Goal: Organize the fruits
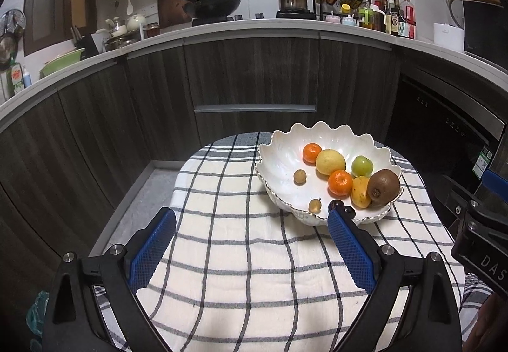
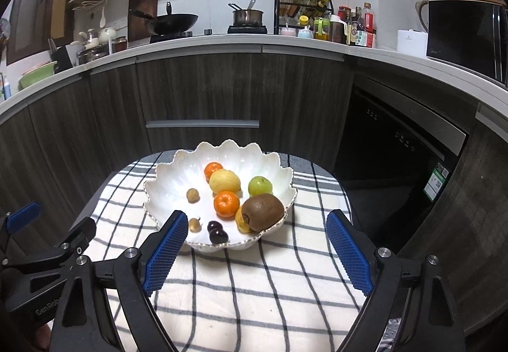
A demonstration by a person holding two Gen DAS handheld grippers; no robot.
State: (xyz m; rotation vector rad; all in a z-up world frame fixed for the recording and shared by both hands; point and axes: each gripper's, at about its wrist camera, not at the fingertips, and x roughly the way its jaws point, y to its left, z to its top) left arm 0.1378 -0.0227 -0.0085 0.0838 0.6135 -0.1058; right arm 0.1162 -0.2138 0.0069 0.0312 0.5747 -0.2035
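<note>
All the fruit that shows lies inside the white scalloped bowl [image 2: 177,174], which stands on the checked cloth [image 2: 241,294]; no fruit is left on the cloth around the bowl, so the gathering looks essentially done, judging from these two views alone.

Inside the bowl, toward its far wall, one tangerine [image 2: 212,169] touches the lemon [image 2: 224,181] just in front of it. Right of the lemon sits a green fruit [image 2: 260,186]. Nearer the front rim a second tangerine [image 2: 226,204] rests against a yellow fruit [image 2: 243,221] that is partly hidden behind the kiwi [image 2: 263,211], which leans at the bowl's right edge. In the bowl's left half lie two small brown fruits, one mid-bowl [image 2: 192,195] and one close to the front rim [image 2: 194,225]. Beside the latter, at the front rim, are two dark cherries [image 2: 217,232], touching each other.

The left gripper [image 1: 250,248] hovers over the cloth in front of the bowl, its jaws spread wide with nothing between them; its right finger tip overlaps the bowl's front rim in view, though whether it touches is hard to say. The right gripper [image 2: 257,248] is likewise wide and empty, in front of the bowl.

What may be left is only tidying or withdrawing.
</note>
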